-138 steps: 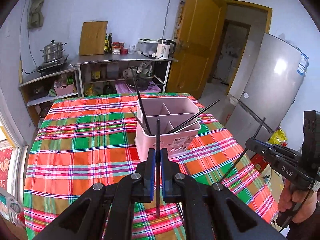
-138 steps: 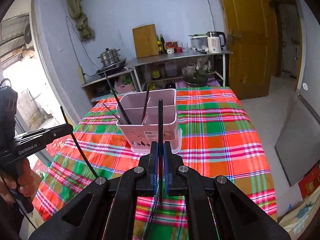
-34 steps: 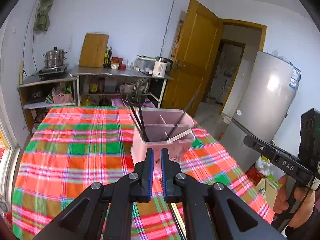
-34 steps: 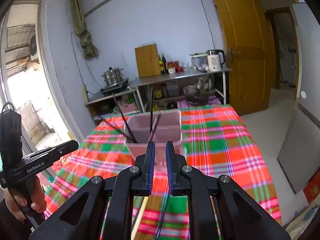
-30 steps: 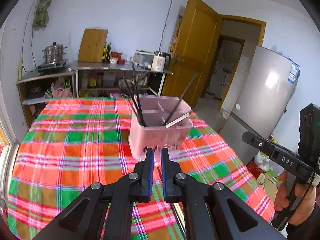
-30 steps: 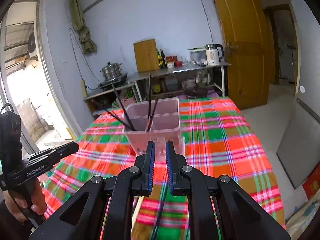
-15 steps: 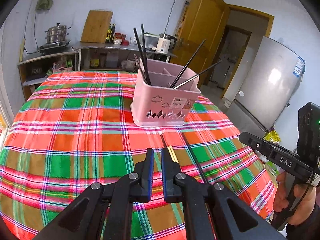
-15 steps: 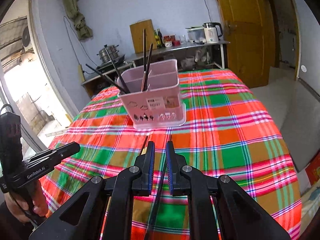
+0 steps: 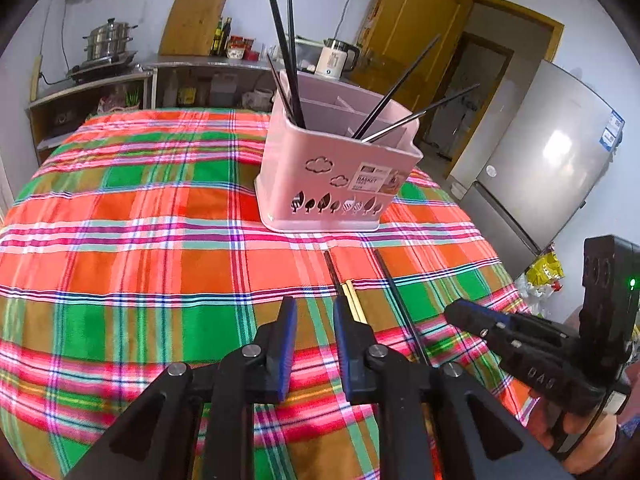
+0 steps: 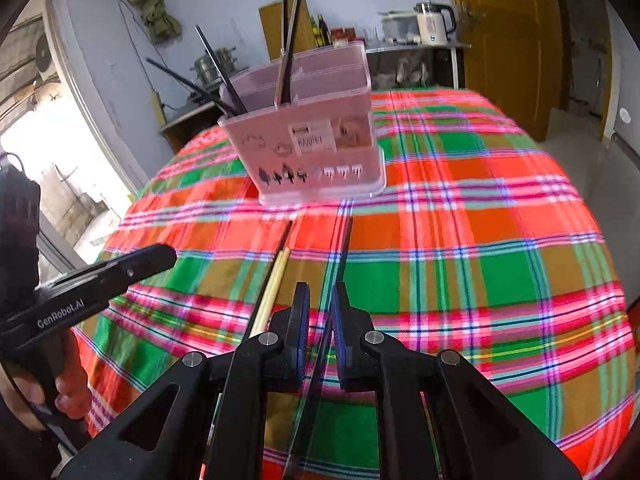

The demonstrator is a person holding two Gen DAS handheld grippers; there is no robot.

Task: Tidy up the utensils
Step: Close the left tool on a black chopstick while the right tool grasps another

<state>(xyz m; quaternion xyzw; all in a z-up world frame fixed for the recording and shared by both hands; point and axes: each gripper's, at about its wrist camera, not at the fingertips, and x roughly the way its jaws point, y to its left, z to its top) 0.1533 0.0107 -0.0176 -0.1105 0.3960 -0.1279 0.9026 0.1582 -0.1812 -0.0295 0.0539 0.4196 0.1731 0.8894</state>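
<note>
Two handheld tools low over a tabletop (image 9: 120,208) covered in a red, green and orange plaid cloth. Toward the far side, a pink utensil basket (image 9: 336,184) standing upright, with divided compartments, cloud and leaf cut-outs and a label on its front wall. Inside it, several dark chopsticks (image 9: 288,56) leaning out at different angles, two nearly upright in the left compartment, others slanting to the right. On the cloth in front of the basket, loose chopsticks lying lengthwise: a dark chopstick (image 9: 394,300) to the right, another dark one beside a pale wooden chopstick (image 10: 272,288) to the left. Left tool (image 9: 314,312) with a clear gap between its blue-padded fingers, holding nothing, hovering just beside the wooden chopstick. Right tool (image 10: 320,300) with a narrower gap between its fingers, the dark chopstick running through that gap; contact with the pads not clear in the blurred view. In the background, a shelf with a kettle (image 9: 334,58), a steamer pot (image 9: 106,42) and a cutting board, a yellow door and a silver refrigerator (image 9: 548,168).
</note>
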